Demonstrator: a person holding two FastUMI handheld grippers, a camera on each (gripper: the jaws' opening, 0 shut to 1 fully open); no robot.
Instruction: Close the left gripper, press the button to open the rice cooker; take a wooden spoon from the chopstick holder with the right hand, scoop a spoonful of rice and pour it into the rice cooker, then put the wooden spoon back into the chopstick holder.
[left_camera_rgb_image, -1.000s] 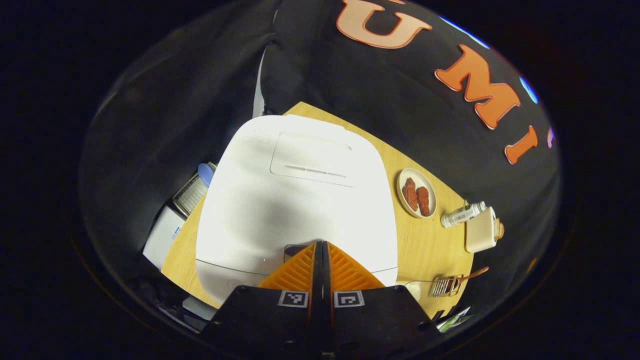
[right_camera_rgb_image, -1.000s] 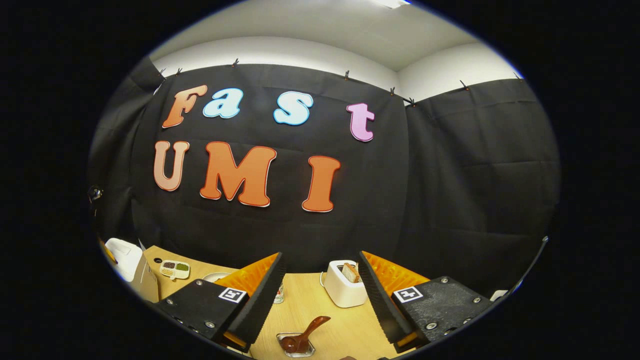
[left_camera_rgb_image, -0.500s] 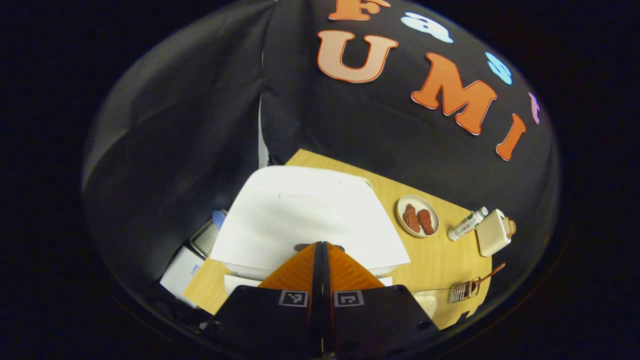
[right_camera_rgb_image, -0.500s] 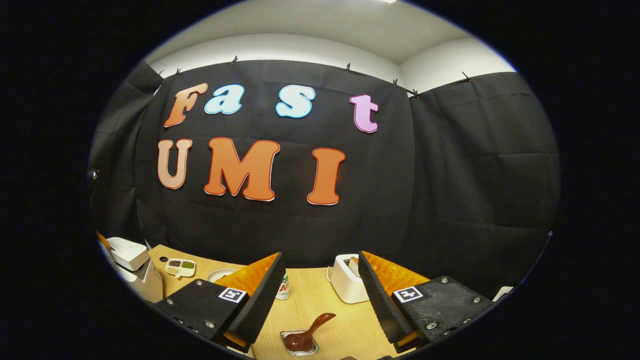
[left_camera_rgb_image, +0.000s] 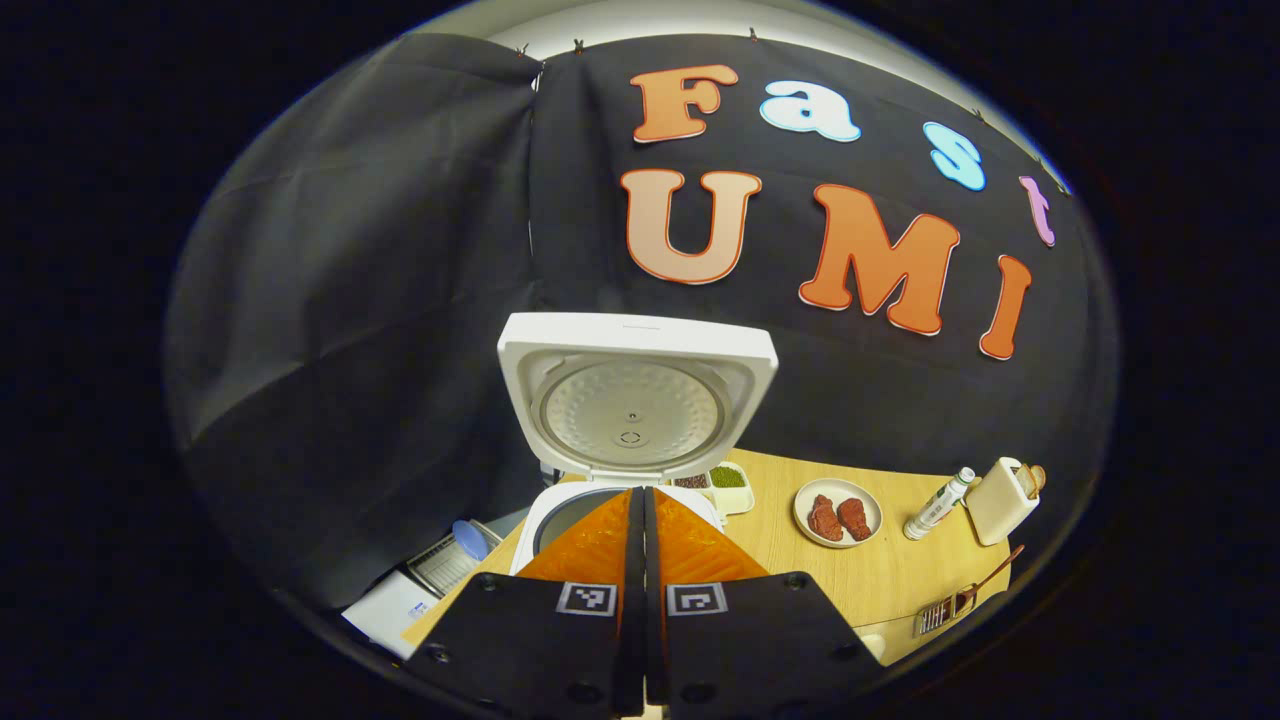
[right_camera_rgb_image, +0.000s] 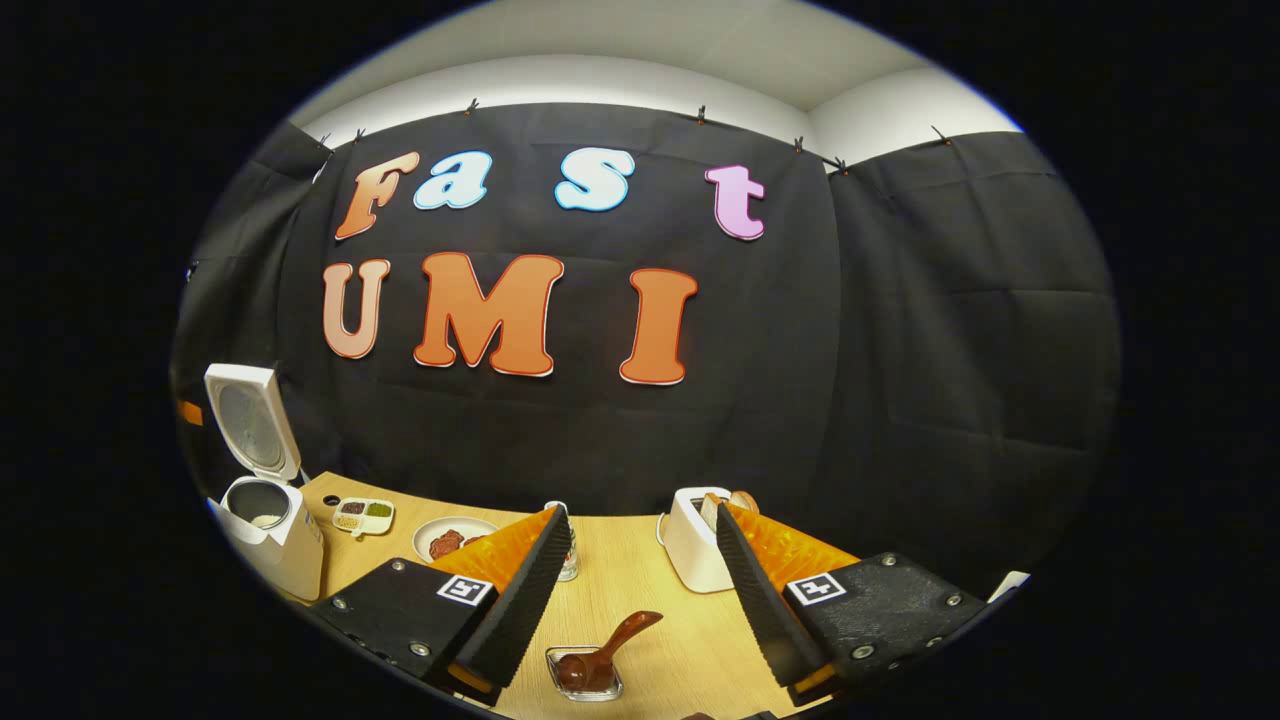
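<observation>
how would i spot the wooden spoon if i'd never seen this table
Start at the white toaster at the back of the wooden table. Nearer the camera stands a small clear holder; the wooden spoon leans out of it, the only dark brown utensil there.

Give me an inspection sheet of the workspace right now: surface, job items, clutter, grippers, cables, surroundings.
Surface: wooden table, bare in the middle.
Job's things: rice cooker with its lid standing open, at the table's left end; wooden spoon leaning in the chopstick holder, near the front edge.
Clutter: plate of meat, divided dish of grains, bottle, toaster with bread in it.
Grippers: left gripper shut on nothing, in front of the cooker; right gripper open, above the spoon, holding nothing.
Cables: nothing seen.
Surroundings: black cloth wall behind; white boxes off the table's left end.
</observation>
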